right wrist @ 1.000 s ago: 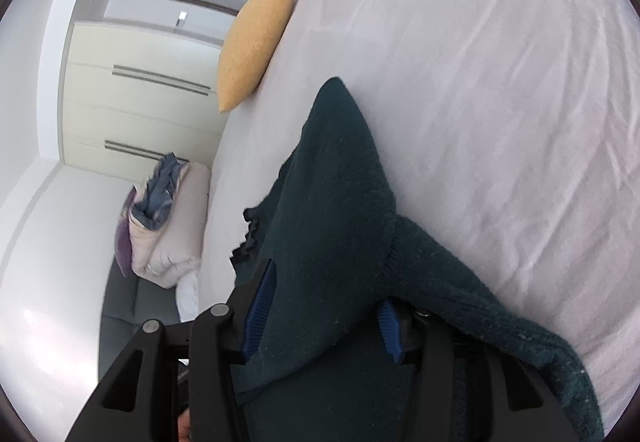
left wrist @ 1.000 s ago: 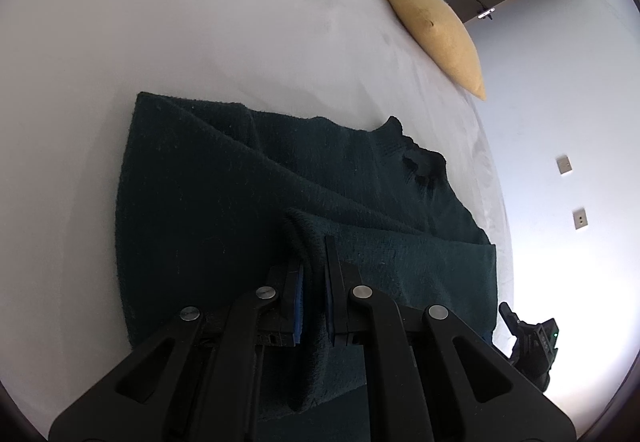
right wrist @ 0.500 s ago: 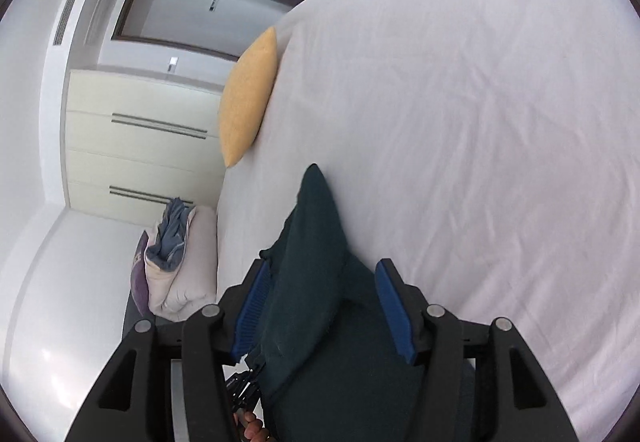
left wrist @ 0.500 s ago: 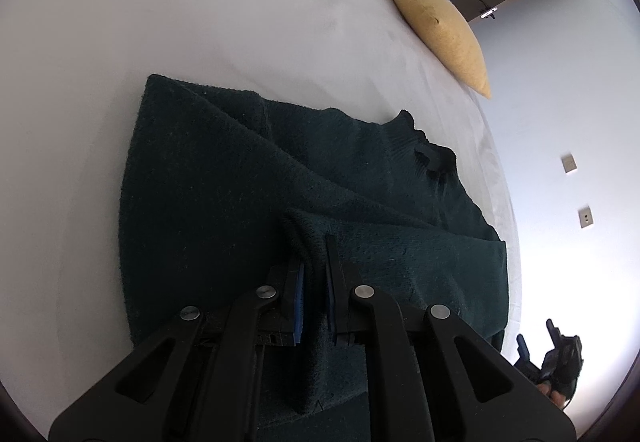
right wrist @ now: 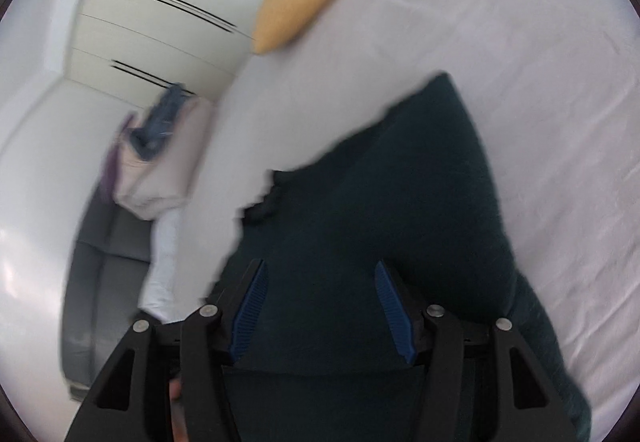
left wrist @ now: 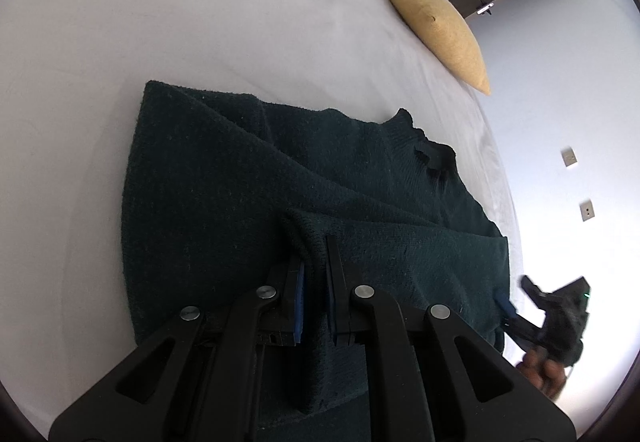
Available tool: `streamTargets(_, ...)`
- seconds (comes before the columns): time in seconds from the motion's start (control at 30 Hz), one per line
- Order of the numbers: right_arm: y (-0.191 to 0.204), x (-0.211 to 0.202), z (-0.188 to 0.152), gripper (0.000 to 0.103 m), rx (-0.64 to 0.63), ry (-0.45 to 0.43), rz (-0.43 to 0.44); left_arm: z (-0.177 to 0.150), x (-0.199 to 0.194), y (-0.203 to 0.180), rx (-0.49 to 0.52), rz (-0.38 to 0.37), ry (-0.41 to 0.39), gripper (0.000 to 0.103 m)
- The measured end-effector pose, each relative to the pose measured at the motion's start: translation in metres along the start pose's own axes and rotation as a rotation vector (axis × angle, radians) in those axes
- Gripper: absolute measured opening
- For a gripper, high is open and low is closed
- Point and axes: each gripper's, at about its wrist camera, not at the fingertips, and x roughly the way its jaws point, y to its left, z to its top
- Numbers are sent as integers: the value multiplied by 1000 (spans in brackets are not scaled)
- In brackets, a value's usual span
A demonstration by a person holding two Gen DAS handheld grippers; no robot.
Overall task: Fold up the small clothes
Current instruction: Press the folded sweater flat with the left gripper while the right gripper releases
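My left tongs [left wrist: 315, 274], low centre of left view, pinching raised fold of dark green sweater [left wrist: 248, 178]. Sweater on white bed [left wrist: 160, 14], long axis left to right, neck end right, below yellow pillow [left wrist: 436, 22]. My right tongs [right wrist: 320, 302] spread, gripping nothing.

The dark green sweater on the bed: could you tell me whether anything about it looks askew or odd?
Yes. The dark green sweater lies rumpled on the white bed, with a diagonal ridge across it rather than flat. The left tool pinches a raised fold of it, while the right tool stands open over the fabric, gripping nothing.
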Motion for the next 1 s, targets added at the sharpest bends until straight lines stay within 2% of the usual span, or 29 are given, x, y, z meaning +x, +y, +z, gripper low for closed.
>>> streamTargets(0.13,-15,-1,-1,58,12,-23,59,1,-1,2,-7,-14,-5,10)
streamTargets(0.23,-7,-8,-2,59,-15,-4,41,2,-7,4,-14,-8,-9,10)
streamTargets(0.3,3,-20,0,61,-36,-26,77,3,-18,-2,7,59,-25,10)
streamTargets(0.4,12,-31,12,65,-56,-73,108,1,-42,-34,134,220,-127,10)
streamTargets(0.47,12,-27,24,66,-60,-66,95,-3,-49,-54,205,213,-154,10)
streamTargets(0.6,-5,-10,54,66,-19,-58,74,-17,-30,-82,345,234,-123,10)
streamTargets(0.67,-18,1,68,66,9,-30,76,-19,-12,-76,328,243,-85,10)
streamTargets(0.73,-28,15,74,66,9,42,66,-19,4,-60,278,241,-40,10)
streamTargets(0.8,-29,18,71,65,-33,63,79,-23,6,-49,267,192,-66,10)
streamTargets(0.87,-27,13,62,66,-58,85,91,-26,8,-50,293,195,-72,10)
streamTargets(1.0,-33,-4,37,68,1,136,175,-30,7,-50,306,198,-78,10)
